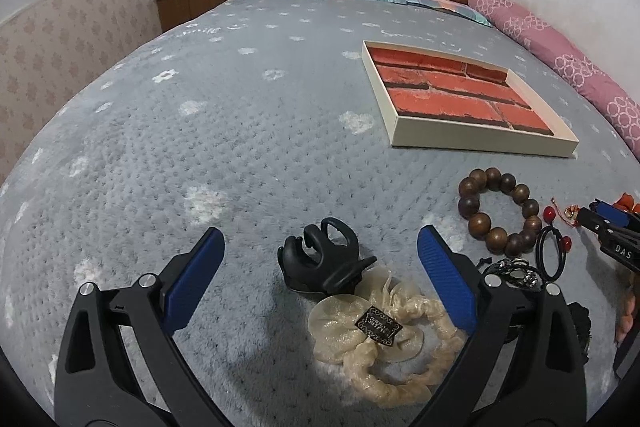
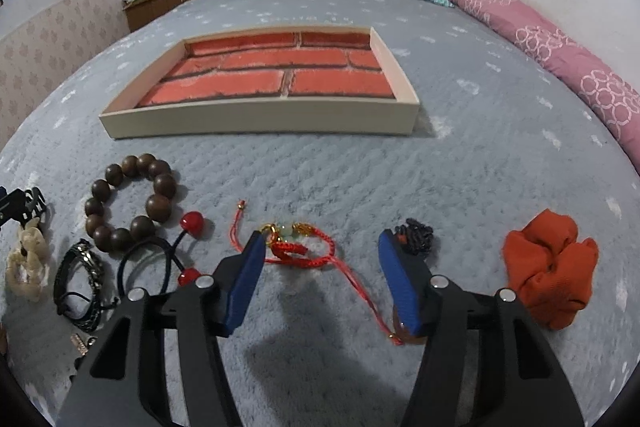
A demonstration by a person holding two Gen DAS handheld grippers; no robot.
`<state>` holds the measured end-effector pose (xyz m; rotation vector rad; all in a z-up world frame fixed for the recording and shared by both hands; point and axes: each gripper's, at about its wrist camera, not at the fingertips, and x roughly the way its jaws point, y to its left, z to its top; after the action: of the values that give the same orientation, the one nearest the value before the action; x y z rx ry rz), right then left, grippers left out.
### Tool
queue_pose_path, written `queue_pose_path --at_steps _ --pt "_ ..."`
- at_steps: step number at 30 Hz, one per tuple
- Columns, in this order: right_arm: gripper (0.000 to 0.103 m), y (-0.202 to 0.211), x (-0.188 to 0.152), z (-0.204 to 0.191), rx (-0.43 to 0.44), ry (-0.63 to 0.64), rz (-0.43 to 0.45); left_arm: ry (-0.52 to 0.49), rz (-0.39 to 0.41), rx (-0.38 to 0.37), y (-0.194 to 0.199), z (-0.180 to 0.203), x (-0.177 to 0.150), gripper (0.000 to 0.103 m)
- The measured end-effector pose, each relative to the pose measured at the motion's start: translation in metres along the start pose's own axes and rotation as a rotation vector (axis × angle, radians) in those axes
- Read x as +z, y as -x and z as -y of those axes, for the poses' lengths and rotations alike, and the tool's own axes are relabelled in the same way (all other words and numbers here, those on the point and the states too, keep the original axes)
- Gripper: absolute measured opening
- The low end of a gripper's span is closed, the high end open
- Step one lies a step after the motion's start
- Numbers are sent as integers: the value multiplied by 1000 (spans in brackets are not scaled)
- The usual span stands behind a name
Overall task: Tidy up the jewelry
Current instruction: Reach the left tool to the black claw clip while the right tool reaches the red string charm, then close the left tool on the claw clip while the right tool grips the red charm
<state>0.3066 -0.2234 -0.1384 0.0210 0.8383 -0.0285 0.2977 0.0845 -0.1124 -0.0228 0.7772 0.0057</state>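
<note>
Hovering wide open, the left gripper frames a black hair claw and beige scrunchie; the right gripper, also open, straddles a red cord bracelet, seemingly not touching. The brick-lined tray sits farther off.

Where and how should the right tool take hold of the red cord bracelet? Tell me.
Grip the red cord bracelet at its thick knotted clump just below the gold and jade beads, coming straight down from above. It lies flat on the blanket, already between the open right tool fingers; the thin loop and tails would likely slip.
</note>
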Motion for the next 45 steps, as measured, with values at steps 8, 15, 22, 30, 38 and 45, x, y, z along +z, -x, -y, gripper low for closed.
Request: queue_pose_path --at_steps 8,15,22,30,38,45 --pt "50 -7 -3 3 15 -9 -29 8 -32 2 -13 -1 -2 93" --pt "48 -6 -6 1 6 2 -25 46 -57 14 -19 -9 -5 84" --pt "48 -8 -6 3 22 -6 -27 46 -103 11 -28 -10 -7 77" --pt "35 -8 -7 -1 34 17 -28 87 -108 -17 -30 -17 -9 67" --pt "12 -7 -7 -2 67 20 -22 90 -121 -28 -33 -16 -9 62" --pt "10 -8 -8 10 104 -33 -13 93 -125 -35 -32 -17 -9 59"
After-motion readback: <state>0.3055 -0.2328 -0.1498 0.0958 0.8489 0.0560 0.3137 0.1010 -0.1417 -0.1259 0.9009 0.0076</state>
